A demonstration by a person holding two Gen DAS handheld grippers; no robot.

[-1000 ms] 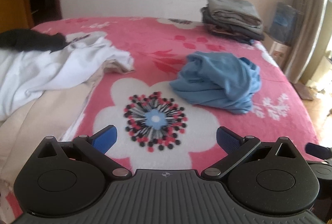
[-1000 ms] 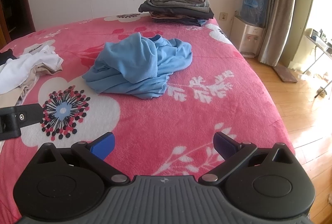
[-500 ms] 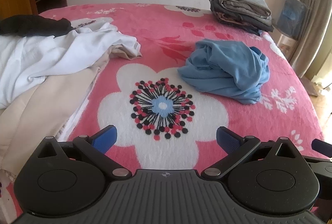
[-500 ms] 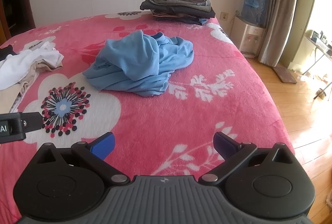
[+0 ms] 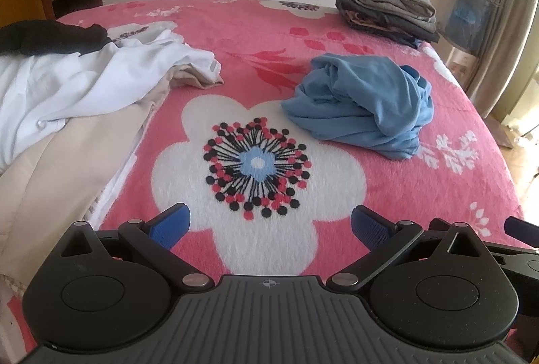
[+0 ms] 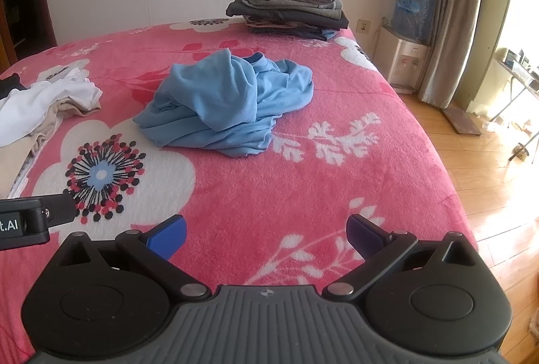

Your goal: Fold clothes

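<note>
1. The left claw point(image 5: 269, 224) hangs over the near part of the bed, its two blue-tipped fingers spread wide apart with nothing between them.
2. The right claw point(image 6: 266, 234) sits just beside it, also spread wide and empty, over the pink blanket point(image 6: 269, 195).
3. A crumpled blue shirt point(image 6: 225, 104) lies in a loose heap near the middle of the bed, well ahead of both claws and touching neither.
4. Between the left claw and the shirt, the blanket shows a big white flower with a ring of black and red dots point(image 5: 256, 163).
5. On the left side of the bed lies a rumpled white garment point(image 5: 84, 84) over beige cloth point(image 5: 50, 182), with something black point(image 5: 47, 35) behind it.
6. A stack of folded clothes point(image 6: 289, 1), grey on top and darker below, rests at the far corner of the bed by the wall.
7. Beyond the bed on the right stand a water dispenser point(image 6: 409, 60) and a curtain point(image 6: 451, 13), over a wooden floor.
</note>
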